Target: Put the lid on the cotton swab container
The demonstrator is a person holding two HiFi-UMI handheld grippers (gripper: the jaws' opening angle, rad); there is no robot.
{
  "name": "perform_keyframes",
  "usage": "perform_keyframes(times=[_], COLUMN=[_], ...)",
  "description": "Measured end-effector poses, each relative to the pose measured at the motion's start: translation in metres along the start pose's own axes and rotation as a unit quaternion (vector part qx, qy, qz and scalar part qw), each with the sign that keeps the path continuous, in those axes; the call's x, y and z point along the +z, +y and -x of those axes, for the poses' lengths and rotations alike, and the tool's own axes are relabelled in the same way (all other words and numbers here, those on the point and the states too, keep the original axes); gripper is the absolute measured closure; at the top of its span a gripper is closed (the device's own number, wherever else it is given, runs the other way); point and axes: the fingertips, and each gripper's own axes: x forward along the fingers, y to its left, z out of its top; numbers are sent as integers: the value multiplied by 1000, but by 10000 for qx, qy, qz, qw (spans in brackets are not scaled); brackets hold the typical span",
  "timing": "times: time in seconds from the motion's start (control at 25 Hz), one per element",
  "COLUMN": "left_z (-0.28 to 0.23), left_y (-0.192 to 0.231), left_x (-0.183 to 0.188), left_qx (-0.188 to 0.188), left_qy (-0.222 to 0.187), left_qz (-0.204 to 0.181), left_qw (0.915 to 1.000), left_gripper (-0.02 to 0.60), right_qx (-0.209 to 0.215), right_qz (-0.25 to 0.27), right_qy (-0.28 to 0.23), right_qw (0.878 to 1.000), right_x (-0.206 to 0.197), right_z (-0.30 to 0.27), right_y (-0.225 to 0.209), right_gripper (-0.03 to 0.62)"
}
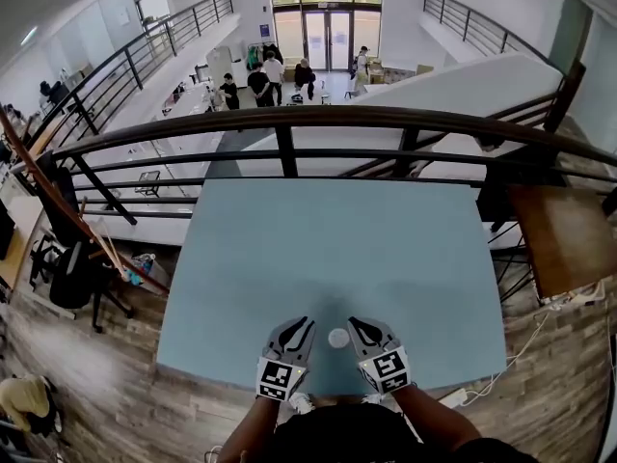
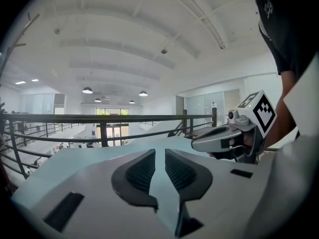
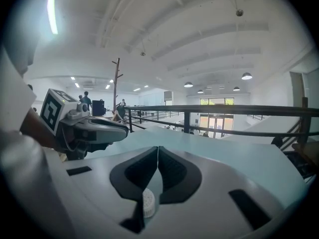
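A small white round container (image 1: 337, 338) sits on the pale blue table (image 1: 337, 258) near its front edge, between my two grippers. I cannot tell whether its lid is on. My left gripper (image 1: 301, 329) is just left of it; in the left gripper view its jaws (image 2: 165, 156) stand a narrow gap apart with nothing between them. My right gripper (image 1: 359, 328) is just right of it, with its jaw tips (image 3: 158, 151) together. A white ribbed piece (image 3: 148, 203) shows low in the gap behind those tips, half hidden by one jaw. Whether it touches the jaws is unclear.
A dark metal railing (image 1: 318, 119) runs along the table's far edge, with a drop to a lower floor beyond. A wooden side table (image 1: 564, 239) stands at the right. Each gripper appears in the other's view, close alongside (image 2: 234, 136) (image 3: 84, 126).
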Motion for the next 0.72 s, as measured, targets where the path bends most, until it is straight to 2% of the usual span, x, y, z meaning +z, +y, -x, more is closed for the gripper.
perform_keyframes(times=[0.16, 0.32, 0.52, 0.72], left_z=[-2, 0, -2, -3], left_y=[-1, -5, -2, 1], left_x=[8, 11, 21, 38], left_qx=[80, 52, 109, 153], left_qy=[-44, 4, -123, -306], left_qz=[63, 181, 423, 428], left_qw=[9999, 9998, 9990, 9985], left_gripper=[566, 571, 571, 571], right_qx=[-38, -103, -128, -259], right_qz=[125, 120, 42, 197], right_qy=[-131, -177, -411, -659], right_qw=[9998, 9997, 9991, 9973], right_x=[11, 16, 30, 46], right_z=[2, 9, 18, 24], right_y=[-5, -9, -20, -25], right_gripper=[574, 576, 576, 576])
